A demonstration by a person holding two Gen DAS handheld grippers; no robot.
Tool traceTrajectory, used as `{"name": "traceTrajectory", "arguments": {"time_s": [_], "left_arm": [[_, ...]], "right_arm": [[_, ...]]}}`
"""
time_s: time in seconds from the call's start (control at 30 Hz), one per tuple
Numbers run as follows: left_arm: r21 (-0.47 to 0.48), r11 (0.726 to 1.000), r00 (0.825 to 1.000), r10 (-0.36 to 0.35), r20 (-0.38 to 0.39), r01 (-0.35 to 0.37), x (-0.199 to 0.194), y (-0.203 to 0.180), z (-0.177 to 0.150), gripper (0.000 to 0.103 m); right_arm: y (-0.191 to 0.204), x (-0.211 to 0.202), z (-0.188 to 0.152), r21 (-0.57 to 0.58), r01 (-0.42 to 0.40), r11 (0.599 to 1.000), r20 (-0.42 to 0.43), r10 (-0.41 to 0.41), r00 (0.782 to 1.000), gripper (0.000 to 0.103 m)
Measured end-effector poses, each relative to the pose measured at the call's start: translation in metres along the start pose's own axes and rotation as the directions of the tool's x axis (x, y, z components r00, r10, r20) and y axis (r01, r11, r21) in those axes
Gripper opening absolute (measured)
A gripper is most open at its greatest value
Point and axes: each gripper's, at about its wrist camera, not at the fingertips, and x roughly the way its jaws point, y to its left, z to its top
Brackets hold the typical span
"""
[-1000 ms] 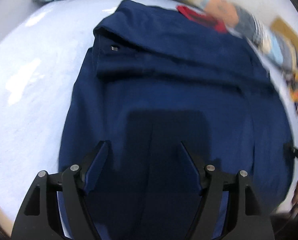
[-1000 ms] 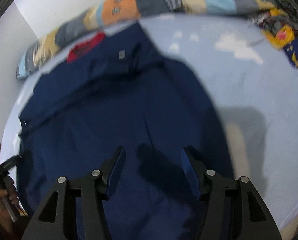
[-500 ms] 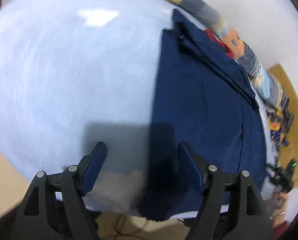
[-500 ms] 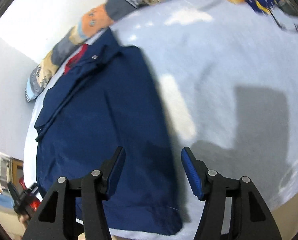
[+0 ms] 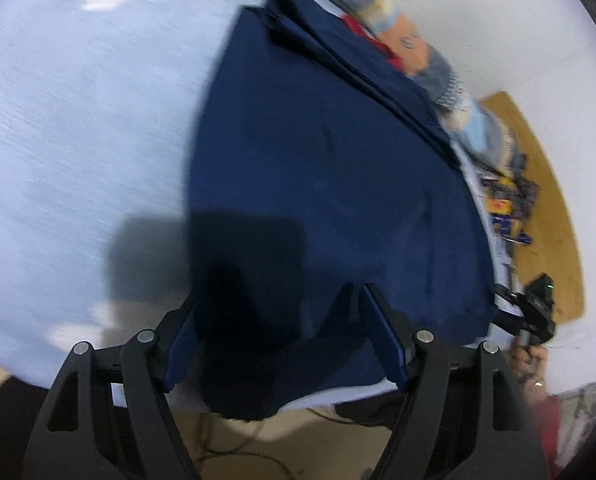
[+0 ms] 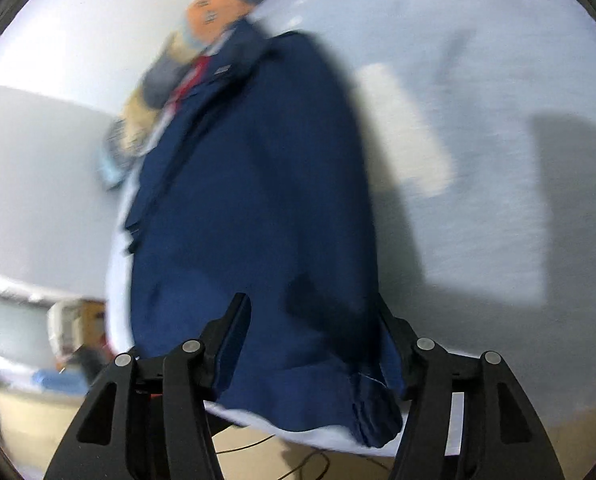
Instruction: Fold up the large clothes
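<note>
Both grippers have swung back toward the near hem of the navy garment (image 5: 325,168) since half a second ago, when each pointed partly at bare sheet. On the left wrist view, the left gripper (image 5: 274,332) stands with its jaws wide apart over the near left corner of the cloth, holding nothing, its shadow falling dark across fabric and sheet. On the right wrist view, the right gripper (image 6: 313,340) is likewise spread wide, straddling the near right corner where the hem bunches into small folds at the bed edge; no grip on the cloth can be made out. The garment lies flat on the pale blue bed sheet (image 5: 78,128), collar end far away, hem at the near edge. Along the far side, touching the collar end, runs a patchwork blanket (image 5: 449,76), with a red item (image 5: 377,40) peeping from beneath the collar. Dark patterned clutter (image 5: 505,208) sits at the bed's right side. Cables (image 6: 258,446) trail on the floor below the bed edge. Both views are motion-blurred.
</note>
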Motion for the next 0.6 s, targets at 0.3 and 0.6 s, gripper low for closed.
{"name": "traceTrajectory", "arguments": {"time_s": [0.3, 0.6], "left_arm": [[-0.021, 0.997, 0.997, 0.077, 0.022, -0.076, -0.002, 0.010, -0.003, 0.037], [0.218, 0.959, 0.983, 0.175, 0.059, -0.184, 0.014, -0.034, -0.009, 0.056]], "right_arm": [[-0.012, 0.003, 0.004, 0.011, 0.144, 0.989, 0.010, -0.144, 0.989, 0.045], [0.015, 0.033, -0.020, -0.160, 0.012, 0.987, -0.127, -0.033, 0.991, 0.034]]}}
